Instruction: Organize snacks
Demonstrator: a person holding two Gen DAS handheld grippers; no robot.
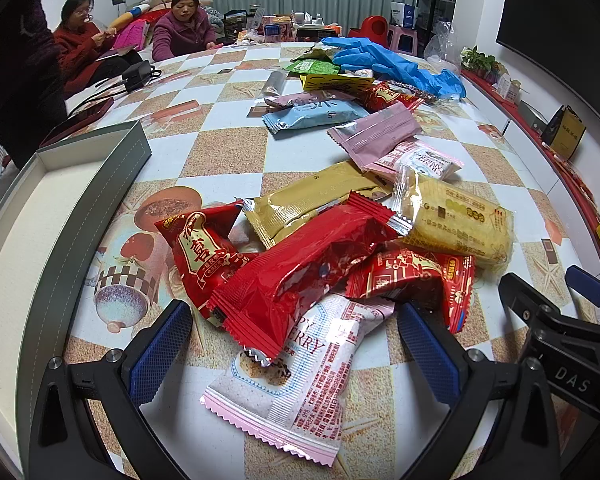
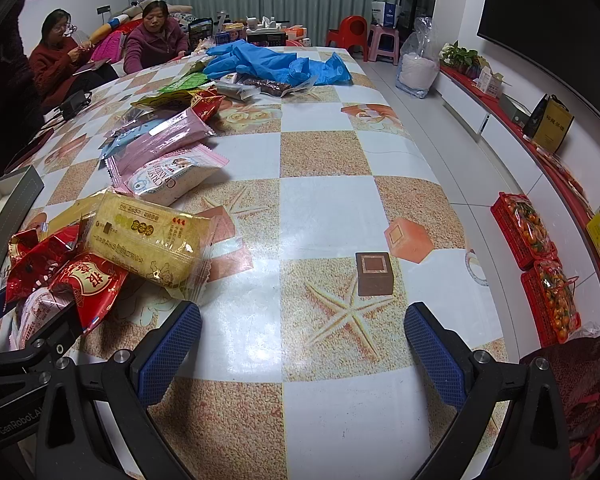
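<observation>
Left tongs (image 1: pixel 294 354) gape around the pink-white snack packet (image 1: pixel 296 376); right tongs (image 2: pixel 302 352) apart, snack pile (image 2: pixel 112 240) at ten o'clock.

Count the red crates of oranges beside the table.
2. The farther red crate sits on the floor right of the table. The nearer red crate sits next to it, toward the camera. More may lie out of view.

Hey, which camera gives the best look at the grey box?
The left wrist view. There the grey box shows its open inside and long wall beside the snack pile. The right wrist view catches only one corner at its left edge.
</observation>
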